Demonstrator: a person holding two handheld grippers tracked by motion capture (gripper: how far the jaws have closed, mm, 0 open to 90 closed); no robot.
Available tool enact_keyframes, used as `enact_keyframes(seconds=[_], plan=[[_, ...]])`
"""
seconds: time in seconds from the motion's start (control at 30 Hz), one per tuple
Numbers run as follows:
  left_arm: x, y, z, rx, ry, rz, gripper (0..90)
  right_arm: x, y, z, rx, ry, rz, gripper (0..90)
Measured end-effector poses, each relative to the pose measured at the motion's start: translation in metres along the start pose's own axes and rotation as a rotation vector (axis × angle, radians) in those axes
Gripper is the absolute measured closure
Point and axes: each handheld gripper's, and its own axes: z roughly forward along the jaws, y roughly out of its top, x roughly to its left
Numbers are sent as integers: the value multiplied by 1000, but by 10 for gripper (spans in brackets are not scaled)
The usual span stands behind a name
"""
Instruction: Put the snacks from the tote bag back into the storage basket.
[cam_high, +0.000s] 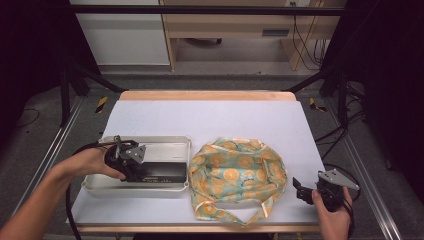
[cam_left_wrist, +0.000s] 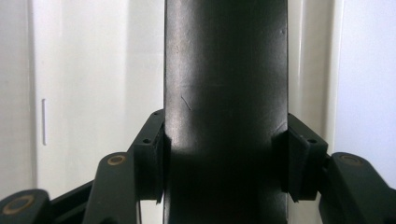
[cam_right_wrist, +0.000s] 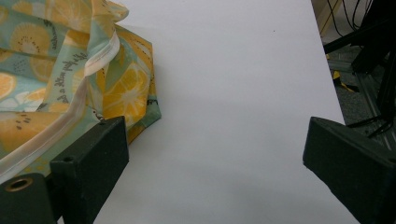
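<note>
On the tabletop (cam_high: 210, 120), beside the fruit-print bag (cam_high: 235, 172), the grey tray (cam_high: 150, 186) holds a black box (cam_left_wrist: 226, 93) clamped by the left claw (cam_high: 131, 172): lift straight, level, while the right claw (cam_high: 306, 192) waits wide, empty.

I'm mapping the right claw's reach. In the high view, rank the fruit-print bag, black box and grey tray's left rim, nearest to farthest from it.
1. Bag: just left of the right claw, table centre.
2. Black box: beyond the bag, held in the left claw.
3. Tray's left rim: farthest, at the table's left.
</note>
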Motion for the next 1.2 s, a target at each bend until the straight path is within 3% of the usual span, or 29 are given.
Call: enact_keyframes(seconds=[0.83, 1.07, 1.2], plan=[[3, -3, 9, 18, -16, -7, 417, 1, 0, 0, 0, 9, -1, 73], [3, -3, 10, 36, -6, -20, 303, 1, 0, 0, 2, 12, 0, 72], [2, -2, 6, 12, -4, -35, 260, 1, 0, 0, 1, 11, 1, 70]])
